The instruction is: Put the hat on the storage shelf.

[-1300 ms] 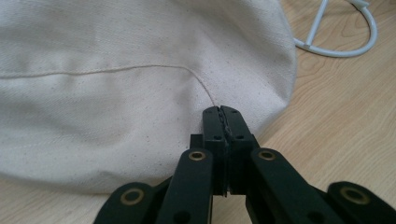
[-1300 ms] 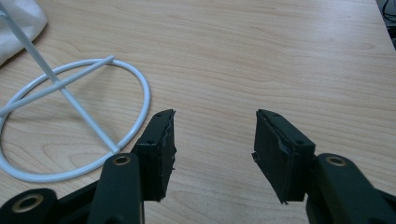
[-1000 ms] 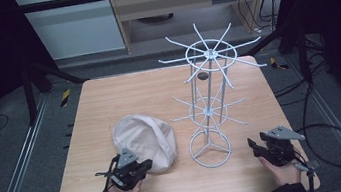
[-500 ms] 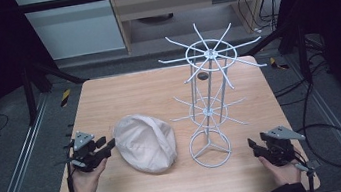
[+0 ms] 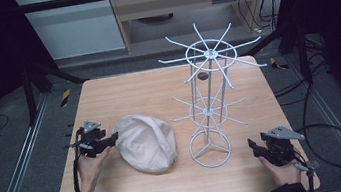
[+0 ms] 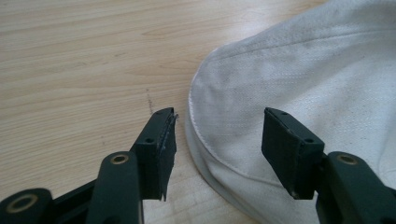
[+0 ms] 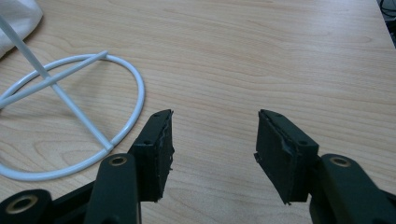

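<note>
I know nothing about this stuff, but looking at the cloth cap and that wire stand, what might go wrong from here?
1. The left hand-held gripper is open at the edge of the cap. Soft fabric may bunch or slide on the table rather than enter the jaws.
2. The wire stand looks tall and light on its ring base. A bump from the cap could tip it.
3. The right hand-held gripper is open, not touching the stand, so nothing steadies it.

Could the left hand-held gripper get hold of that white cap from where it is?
Probably yes. The left hand-held gripper is open at the white cap, with the cap's edge between its jaws. Nothing lies between them; the wire rack stands on the cap's far side.
</note>
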Tool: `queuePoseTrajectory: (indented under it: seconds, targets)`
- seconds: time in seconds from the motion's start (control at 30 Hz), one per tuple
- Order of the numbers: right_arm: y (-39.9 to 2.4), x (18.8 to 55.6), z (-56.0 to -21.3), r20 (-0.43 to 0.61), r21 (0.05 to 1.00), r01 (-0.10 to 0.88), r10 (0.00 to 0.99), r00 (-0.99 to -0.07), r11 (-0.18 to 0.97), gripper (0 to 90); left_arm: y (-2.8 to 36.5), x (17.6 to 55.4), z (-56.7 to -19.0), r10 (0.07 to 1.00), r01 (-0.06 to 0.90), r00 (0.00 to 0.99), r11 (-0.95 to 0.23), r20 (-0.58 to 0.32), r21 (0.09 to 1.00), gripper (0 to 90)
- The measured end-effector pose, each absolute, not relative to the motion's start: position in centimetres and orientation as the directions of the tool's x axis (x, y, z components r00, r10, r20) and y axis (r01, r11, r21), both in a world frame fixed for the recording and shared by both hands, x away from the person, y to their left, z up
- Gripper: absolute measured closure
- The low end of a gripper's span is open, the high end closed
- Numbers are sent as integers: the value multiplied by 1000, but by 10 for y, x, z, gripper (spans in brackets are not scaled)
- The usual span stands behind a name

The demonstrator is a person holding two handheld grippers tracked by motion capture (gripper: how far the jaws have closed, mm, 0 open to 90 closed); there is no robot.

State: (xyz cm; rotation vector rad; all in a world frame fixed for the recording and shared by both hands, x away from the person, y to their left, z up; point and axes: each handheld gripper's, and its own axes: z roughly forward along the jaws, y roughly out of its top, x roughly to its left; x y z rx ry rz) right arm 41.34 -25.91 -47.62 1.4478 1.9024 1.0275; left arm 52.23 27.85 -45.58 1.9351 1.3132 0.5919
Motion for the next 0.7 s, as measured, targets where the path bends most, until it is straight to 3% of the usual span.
queuePoseTrajectory:
  seconds: [0.43, 0.7]
  targets:
    - [-258, 414, -477, 37, 819, 558, 958, -284, 134, 457, 275, 538, -473, 914, 614, 403, -233, -45, 754, 482]
    - [-258, 415, -477, 32, 819, 557, 957, -289, 140, 456, 273, 537, -474, 900, 610, 431, -237, -66, 756, 682]
